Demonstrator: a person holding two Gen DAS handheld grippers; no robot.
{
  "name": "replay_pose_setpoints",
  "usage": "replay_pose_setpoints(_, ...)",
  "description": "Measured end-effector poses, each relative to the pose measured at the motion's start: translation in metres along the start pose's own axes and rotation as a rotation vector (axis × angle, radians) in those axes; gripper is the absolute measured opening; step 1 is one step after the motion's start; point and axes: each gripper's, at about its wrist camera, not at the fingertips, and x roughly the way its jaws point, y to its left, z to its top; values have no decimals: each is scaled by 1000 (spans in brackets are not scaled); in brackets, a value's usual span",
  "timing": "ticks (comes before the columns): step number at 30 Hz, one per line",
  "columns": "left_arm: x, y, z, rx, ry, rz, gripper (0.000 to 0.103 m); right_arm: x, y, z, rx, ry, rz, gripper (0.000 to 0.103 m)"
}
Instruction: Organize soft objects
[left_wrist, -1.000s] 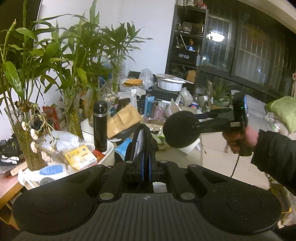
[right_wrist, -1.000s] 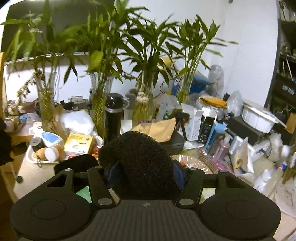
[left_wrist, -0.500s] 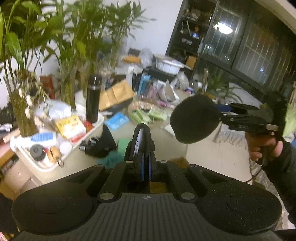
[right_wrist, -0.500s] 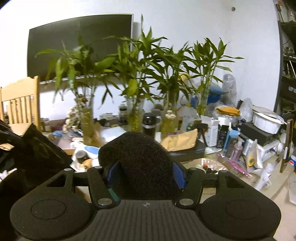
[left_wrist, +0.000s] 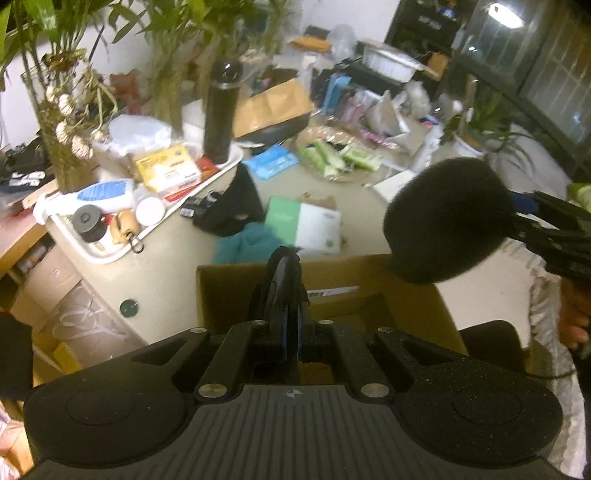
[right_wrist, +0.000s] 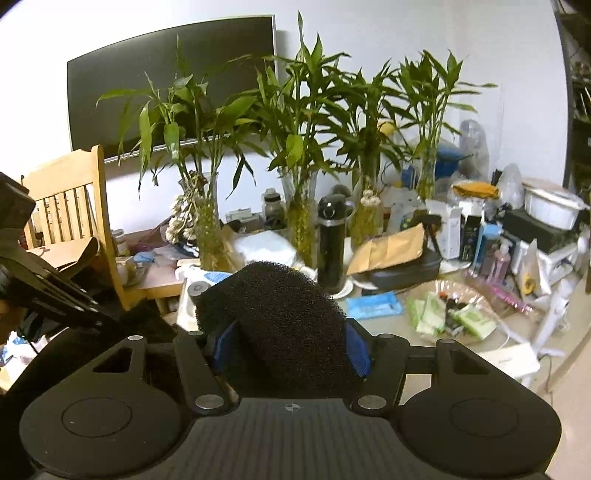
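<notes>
A black foam sponge (right_wrist: 284, 325) sits squeezed between the blue pads of my right gripper (right_wrist: 291, 332), which is shut on it. The left wrist view shows the same sponge (left_wrist: 447, 221) hanging above the right rim of an open cardboard box (left_wrist: 410, 295). My left gripper (left_wrist: 282, 266) is shut and holds nothing. It points down over the box's far edge. On the table beyond the box lie a teal cloth (left_wrist: 243, 245) and a black cloth (left_wrist: 236, 206).
A white tray (left_wrist: 110, 254) of bottles and jars, a black flask (left_wrist: 219, 114) and glass vases of bamboo (right_wrist: 303, 221) crowd the table's left and back. A green-and-white carton (left_wrist: 306, 225) lies by the box. A wooden chair (right_wrist: 70, 206) stands at left.
My left gripper has tipped downward, bringing the cardboard box into view beneath it. The right gripper has drawn back from the table with the sponge, which now hangs by the box's right rim.
</notes>
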Motion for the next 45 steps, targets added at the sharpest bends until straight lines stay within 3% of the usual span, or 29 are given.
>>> replay_pose_setpoints(9, 21, -4, 3, 19, 30, 46, 8, 14, 13, -8, 47, 77, 51, 64)
replay_pose_setpoints(10, 22, -5, 2, 29, 33, 50, 14, 16, 15, -10, 50, 89, 54, 64)
replay_pose_setpoints(12, 20, -6, 1, 44, 23, 46, 37, 19, 17, -13, 71, 109, 67, 64)
replay_pose_setpoints(14, 13, -6, 0, 47, -14, 36, 68, 22, 19, -16, 82, 121, 73, 64)
replay_pose_setpoints(16, 2, -8, 0, 63, -67, 28, 73, 24, 21, -18, 80, 128, 59, 64)
replay_pose_setpoints(23, -20, -3, -7, 84, -137, 17, 73, 31, 24, -24, 74, 150, 44, 65)
replay_pose_setpoints(35, -20, 18, -25, 91, -117, 70, 73, 60, 41, -33, -9, 199, 16, 67)
replay_pose_setpoints(38, -20, 24, -27, 77, -116, 66, 73, 68, 48, -40, -72, 213, 11, 77)
replay_pose_setpoints(39, -21, 25, -27, 74, -115, 66, 73, 71, 51, -42, -103, 219, 17, 92)
replay_pose_setpoints(40, -21, 27, -28, 71, -115, 65, 73, 73, 53, -45, -132, 221, 12, 97)
replay_pose_setpoints(45, -21, 33, -33, 64, -113, 64, 73, 73, 50, -52, -131, 224, 15, 102)
